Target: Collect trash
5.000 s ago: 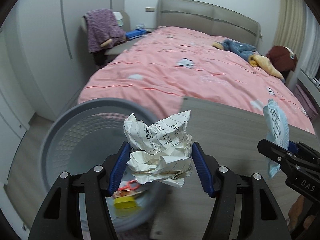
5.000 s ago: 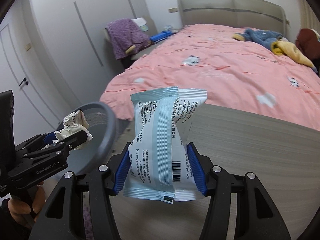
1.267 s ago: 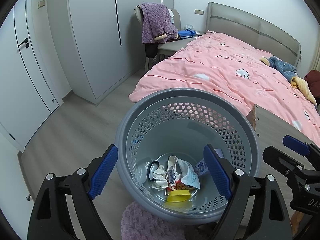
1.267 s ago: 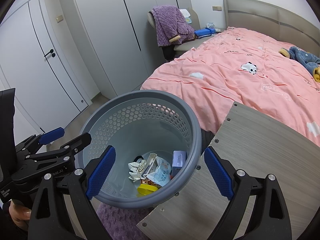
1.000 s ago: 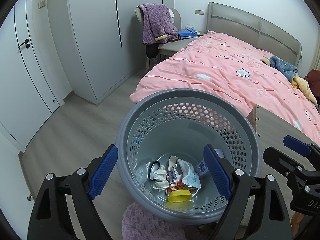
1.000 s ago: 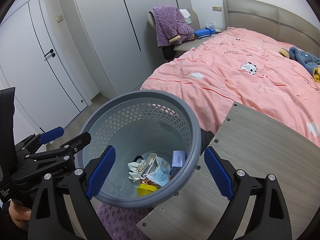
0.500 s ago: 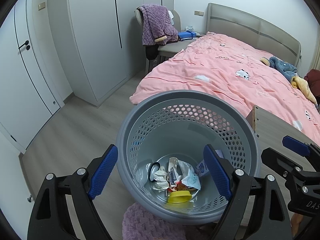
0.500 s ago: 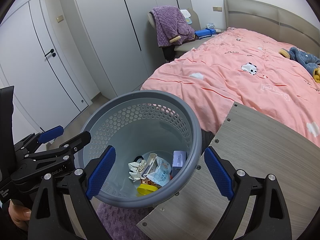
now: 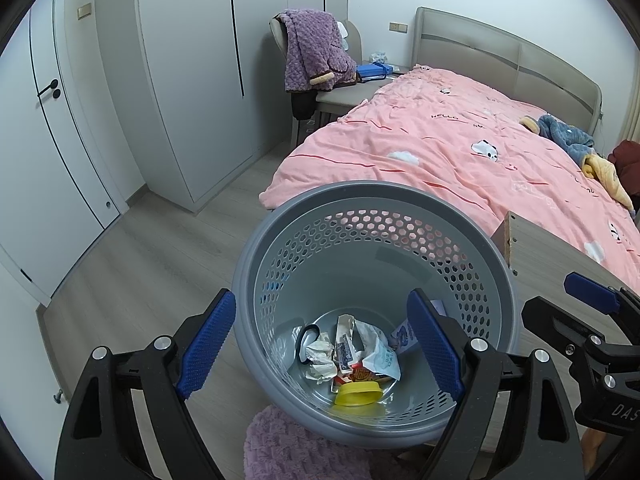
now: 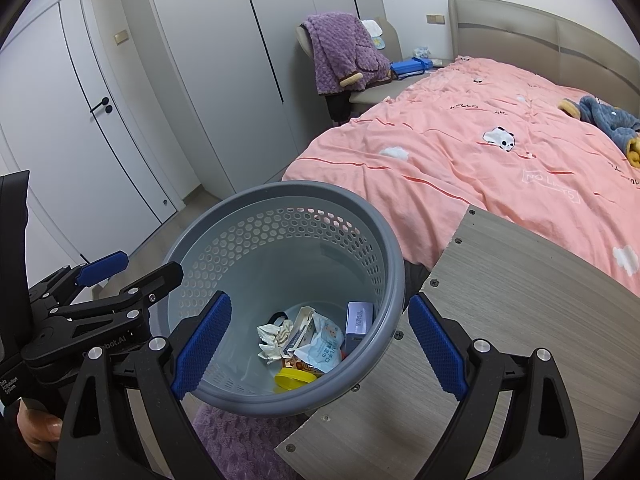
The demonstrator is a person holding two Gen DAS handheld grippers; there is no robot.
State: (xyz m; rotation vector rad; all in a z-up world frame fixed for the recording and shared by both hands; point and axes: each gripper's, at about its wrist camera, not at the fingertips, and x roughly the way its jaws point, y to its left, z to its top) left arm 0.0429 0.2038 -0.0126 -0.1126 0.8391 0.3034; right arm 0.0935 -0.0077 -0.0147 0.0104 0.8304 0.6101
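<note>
The left gripper (image 9: 320, 344) hangs over the grey bin (image 9: 376, 216) with its blue pads spread wide and nothing between them, and the right gripper (image 10: 320, 344) sits just beside it in the same state, jaws apart and empty. Both point down into the bin's mouth, which suits dropping things in from above. The trash now lies at the bottom of the bin: a crumpled paper (image 10: 274, 336), a light blue wrapper (image 10: 326, 346), a yellow lid (image 10: 294, 378) and a small box (image 10: 357, 320) leaning against the wall. The bin stands on the floor, tight against the corner of the wooden table (image 10: 520, 304) near the foot of the pink bed (image 10: 480, 148), so a short reach serves. A hand (image 10: 38, 430) grips the left tool's handle from below, tilting the fingers forward and downward.
</note>
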